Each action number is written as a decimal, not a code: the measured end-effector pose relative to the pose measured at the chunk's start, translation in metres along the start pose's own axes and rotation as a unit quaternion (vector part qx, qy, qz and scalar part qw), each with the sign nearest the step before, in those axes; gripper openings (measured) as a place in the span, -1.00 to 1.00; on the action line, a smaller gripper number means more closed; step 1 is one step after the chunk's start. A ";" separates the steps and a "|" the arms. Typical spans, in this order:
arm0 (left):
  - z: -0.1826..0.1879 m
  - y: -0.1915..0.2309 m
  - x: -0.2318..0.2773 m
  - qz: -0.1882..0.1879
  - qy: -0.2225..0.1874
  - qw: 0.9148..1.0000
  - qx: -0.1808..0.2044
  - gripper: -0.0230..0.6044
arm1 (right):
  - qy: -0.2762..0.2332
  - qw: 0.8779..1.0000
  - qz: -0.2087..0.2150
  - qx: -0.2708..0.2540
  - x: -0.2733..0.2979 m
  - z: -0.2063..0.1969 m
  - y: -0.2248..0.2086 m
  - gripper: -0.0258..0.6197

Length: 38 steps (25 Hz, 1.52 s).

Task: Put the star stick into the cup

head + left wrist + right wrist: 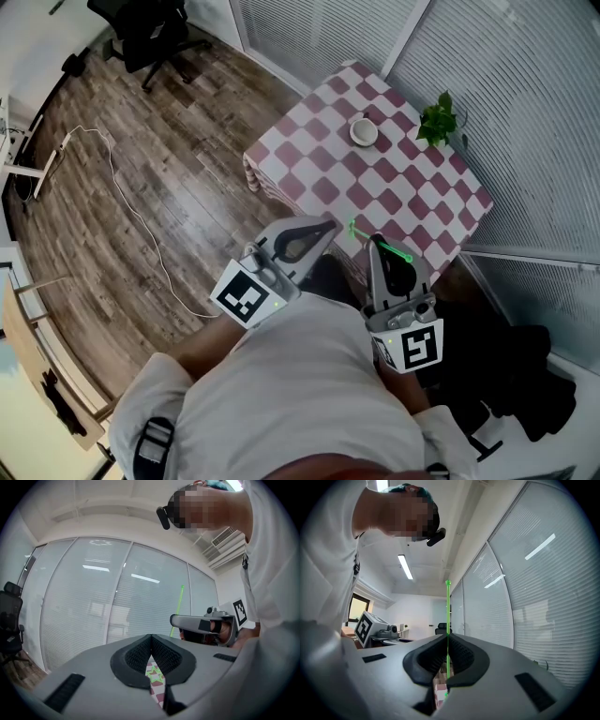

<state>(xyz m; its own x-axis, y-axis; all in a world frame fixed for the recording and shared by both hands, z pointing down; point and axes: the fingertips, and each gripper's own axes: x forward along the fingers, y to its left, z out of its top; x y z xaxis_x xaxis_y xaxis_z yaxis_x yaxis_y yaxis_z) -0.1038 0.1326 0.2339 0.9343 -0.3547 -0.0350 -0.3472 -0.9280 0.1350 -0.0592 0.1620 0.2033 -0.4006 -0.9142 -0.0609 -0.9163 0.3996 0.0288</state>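
Observation:
The star stick [382,244] is a thin green rod. My right gripper [377,242] is shut on it crosswise. In the right gripper view the star stick [447,620] runs straight up through the closed jaws of the right gripper [446,637]. Its star end [155,676] shows through the gap under the pads of my left gripper [151,638], which looks shut with nothing gripped. In the head view the left gripper [330,228] sits just left of the star tip. The white cup [363,130] stands upright on the checked table [412,202], well beyond both grippers.
A small green plant [437,120] stands at the table's far right corner by the blind-covered glass walls. To the left lie wooden floor, a white cable [141,225] and a black office chair [150,33]. Dark things lie on the floor at lower right.

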 end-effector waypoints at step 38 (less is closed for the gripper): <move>0.005 0.020 0.085 -0.009 0.006 1.000 0.010 -0.82 | -0.014 1.000 -0.008 0.001 0.016 -0.001 -0.089 -0.82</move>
<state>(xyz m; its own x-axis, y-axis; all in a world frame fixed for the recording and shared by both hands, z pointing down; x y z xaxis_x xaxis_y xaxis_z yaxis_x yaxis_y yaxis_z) -0.0317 0.0830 0.2289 0.9414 -0.3363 -0.0248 -0.3315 -0.9365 0.1144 0.0155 0.1115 0.2006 -0.3860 -0.9182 -0.0888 -0.9224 0.3853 0.0255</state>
